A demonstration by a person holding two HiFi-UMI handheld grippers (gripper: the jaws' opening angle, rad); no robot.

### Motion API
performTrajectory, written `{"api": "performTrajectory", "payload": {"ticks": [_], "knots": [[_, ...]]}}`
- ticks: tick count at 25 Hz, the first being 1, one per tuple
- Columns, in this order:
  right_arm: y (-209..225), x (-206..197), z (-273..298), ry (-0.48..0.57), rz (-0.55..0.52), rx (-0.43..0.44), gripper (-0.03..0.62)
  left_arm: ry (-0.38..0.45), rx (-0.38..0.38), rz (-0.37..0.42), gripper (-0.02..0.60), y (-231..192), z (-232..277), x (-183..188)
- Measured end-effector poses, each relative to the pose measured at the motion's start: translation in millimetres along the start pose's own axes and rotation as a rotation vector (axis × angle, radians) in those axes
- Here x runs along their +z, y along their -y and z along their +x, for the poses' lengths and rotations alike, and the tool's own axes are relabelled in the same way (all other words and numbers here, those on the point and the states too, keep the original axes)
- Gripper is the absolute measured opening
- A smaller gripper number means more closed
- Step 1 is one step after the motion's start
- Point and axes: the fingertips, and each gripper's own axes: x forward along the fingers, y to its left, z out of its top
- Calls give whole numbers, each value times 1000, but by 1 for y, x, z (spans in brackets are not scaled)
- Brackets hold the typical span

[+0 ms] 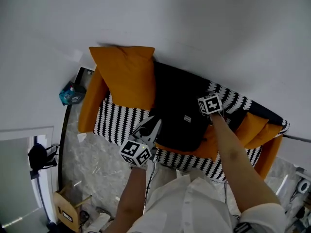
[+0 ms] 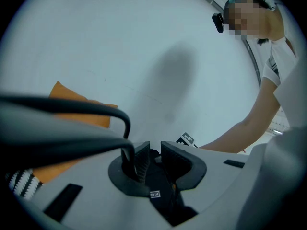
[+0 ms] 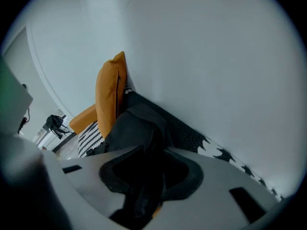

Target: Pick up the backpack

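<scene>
A black backpack (image 1: pixel 177 106) lies against the back of a sofa (image 1: pixel 119 123) with a black-and-white patterned cover. My right gripper (image 1: pixel 209 101) is at the backpack's upper right corner, its marker cube over the jaws. In the right gripper view the right gripper (image 3: pixel 148 162) has black fabric of the backpack (image 3: pixel 136 123) filling the gap between its jaws. My left gripper (image 1: pixel 150 127) hovers at the backpack's front left edge. In the left gripper view the left gripper (image 2: pixel 154 155) shows a narrow gap with nothing in it; the backpack (image 2: pixel 160 202) and its label lie beyond.
A large orange cushion (image 1: pixel 124 76) leans at the sofa's left end, and more orange cushions (image 1: pixel 252 127) sit at the right. A teal object (image 1: pixel 72 93) lies beside the sofa arm. On the marble floor stand a cardboard box (image 1: pixel 68 210) and a black stand (image 1: pixel 38 157). A black cable (image 2: pixel 72 107) crosses the left gripper view.
</scene>
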Motion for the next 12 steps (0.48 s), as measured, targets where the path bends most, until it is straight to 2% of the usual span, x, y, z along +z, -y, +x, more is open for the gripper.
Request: {"api": "performTrajectory", "payload": {"ticks": [3, 12], "knots": [[-14, 0, -5, 31, -36, 8, 65, 0, 5, -5, 87, -1, -3, -3], [-50, -10, -47, 124, -62, 74, 44, -3, -1, 3, 87, 8, -12, -10]]}}
